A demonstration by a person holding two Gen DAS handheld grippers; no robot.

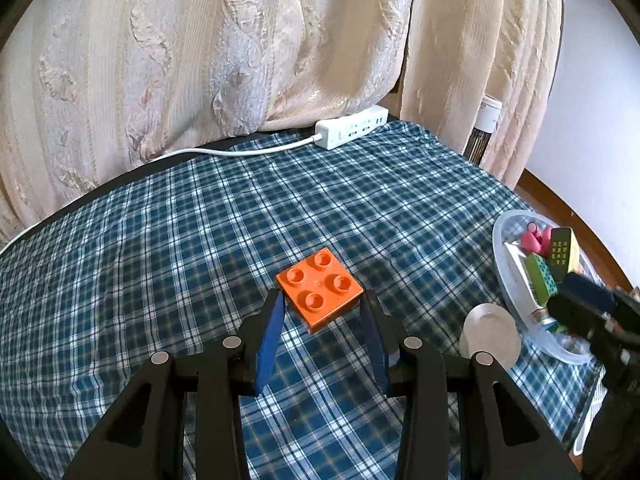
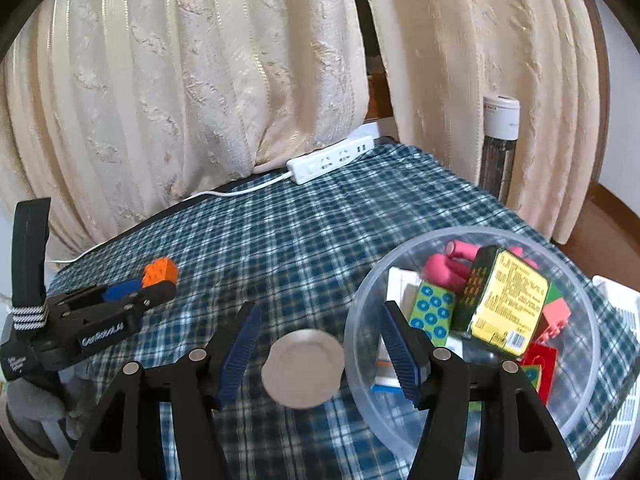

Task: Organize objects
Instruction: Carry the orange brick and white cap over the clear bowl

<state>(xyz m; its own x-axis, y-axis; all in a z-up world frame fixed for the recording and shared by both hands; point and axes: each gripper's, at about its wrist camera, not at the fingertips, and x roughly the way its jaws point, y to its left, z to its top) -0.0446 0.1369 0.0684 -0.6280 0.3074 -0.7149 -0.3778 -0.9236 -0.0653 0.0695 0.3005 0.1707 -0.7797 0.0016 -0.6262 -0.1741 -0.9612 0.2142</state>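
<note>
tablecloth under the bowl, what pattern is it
Blue, dark teal and white plaid on the tablecloth, clearest in the left wrist view.

Orange 2x2 stud brick (image 1: pixel 320 294), studs up, turned diamond-wise, pinched at two opposite sides by left gripper (image 1: pixel 322 300) over the plaid cloth (image 1: pixel 200 240), approx mid-table. Clear round plastic bowl (image 2: pixel 472 236) near the table's right edge, w/ pink pieces (image 2: pixel 442 268), green block w/ blue dots (image 2: pixel 432 314), yellow-green printed box (image 2: pixel 506 304), red blocks (image 2: pixel 554 316). Grey-white round disc (image 2: pixel 303 372) just left of bowl.
</note>
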